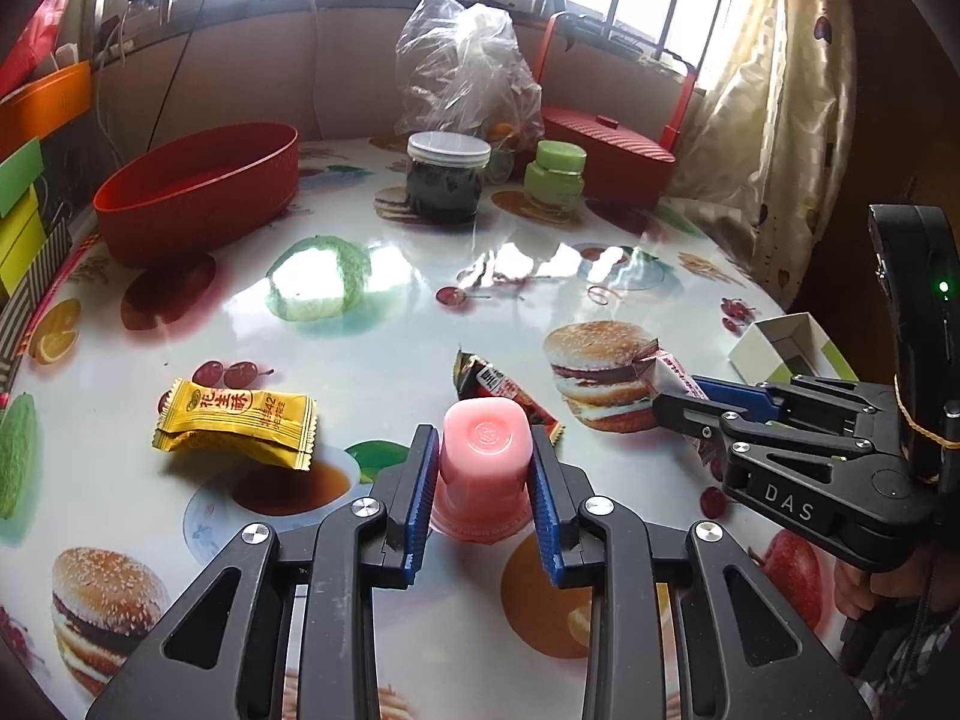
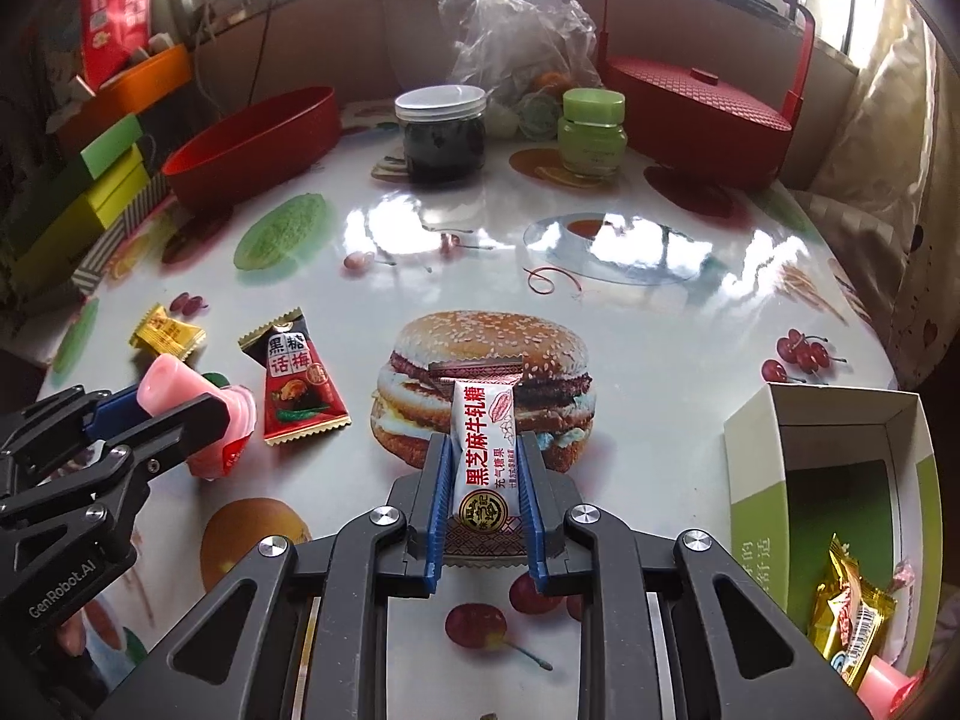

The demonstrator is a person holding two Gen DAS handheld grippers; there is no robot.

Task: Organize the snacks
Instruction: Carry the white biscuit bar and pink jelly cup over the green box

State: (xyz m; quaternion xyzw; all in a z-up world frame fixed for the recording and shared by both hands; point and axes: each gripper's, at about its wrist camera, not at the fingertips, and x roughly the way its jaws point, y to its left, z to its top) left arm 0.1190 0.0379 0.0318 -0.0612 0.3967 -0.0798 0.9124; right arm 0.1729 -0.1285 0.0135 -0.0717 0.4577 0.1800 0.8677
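Note:
My left gripper [image 1: 483,456] is shut on a pink jelly cup [image 1: 485,468], upside down, just above the table; it also shows in the right wrist view [image 2: 180,405]. My right gripper [image 2: 485,468] is shut on a white nougat candy packet [image 2: 483,450], seen from the left wrist view [image 1: 663,375] too. A yellow peanut candy [image 1: 237,423] lies at the left. A dark plum candy packet [image 2: 300,387] lies between the grippers. A white and green open box [image 2: 840,480] at the right holds a gold wrapped candy [image 2: 849,618] and something pink.
A red oval bowl [image 1: 198,192] stands at the back left. A dark jar with a white lid [image 1: 447,177], a green jar [image 1: 555,174], a clear plastic bag [image 1: 468,66] and a red lidded basket [image 1: 606,150] stand at the back. Coloured boxes [image 2: 102,180] line the left edge.

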